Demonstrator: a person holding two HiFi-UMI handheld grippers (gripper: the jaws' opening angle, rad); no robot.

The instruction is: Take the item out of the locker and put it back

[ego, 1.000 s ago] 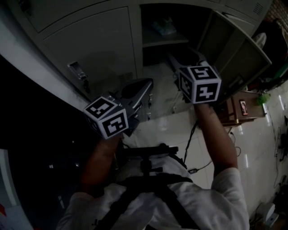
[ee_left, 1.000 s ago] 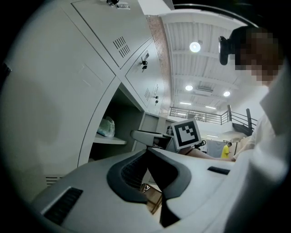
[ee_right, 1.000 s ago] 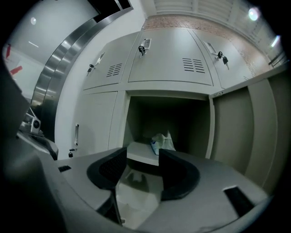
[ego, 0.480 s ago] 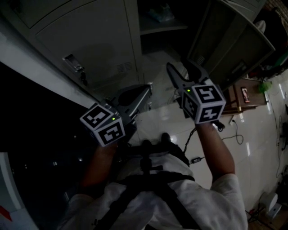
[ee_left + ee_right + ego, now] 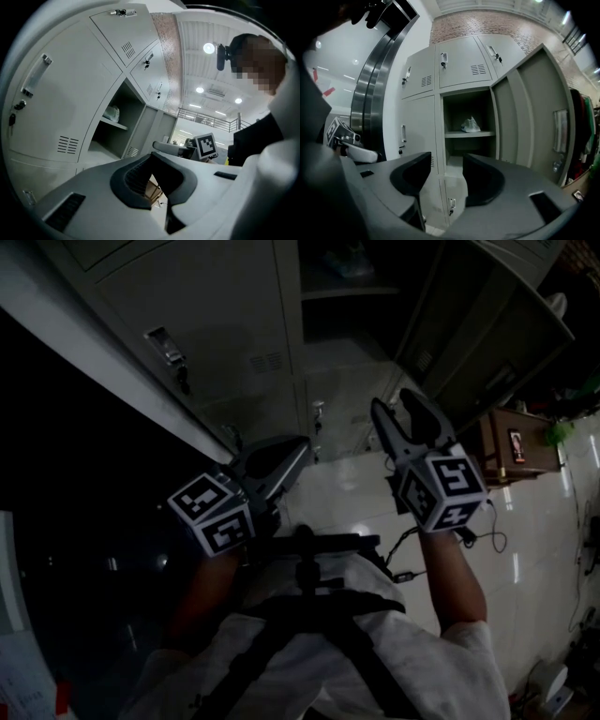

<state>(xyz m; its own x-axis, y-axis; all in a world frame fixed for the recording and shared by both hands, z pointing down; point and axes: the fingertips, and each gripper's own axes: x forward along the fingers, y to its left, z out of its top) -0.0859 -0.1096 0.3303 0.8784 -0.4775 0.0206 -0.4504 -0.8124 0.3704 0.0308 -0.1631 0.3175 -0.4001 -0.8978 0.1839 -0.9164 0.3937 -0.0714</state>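
you backed off the locker (image 5: 520,117); item (image 5: 471,124) lay on its shelf (image 5: 457,134), right tool (image 5: 396,404) wide, left tool (image 5: 298,441) closed, both empty.

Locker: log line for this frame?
left gripper shut, empty | right gripper open, empty | locker door open | white bag on shelf, untouched

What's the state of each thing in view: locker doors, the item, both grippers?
Locker door: open, swung to the right.
Neighbouring locker door: shut.
White item: lying on the shelf inside the open locker, nothing touching it.
Left gripper: fingers together, holding nothing.
Right gripper: fingers apart, holding nothing, outside the locker.
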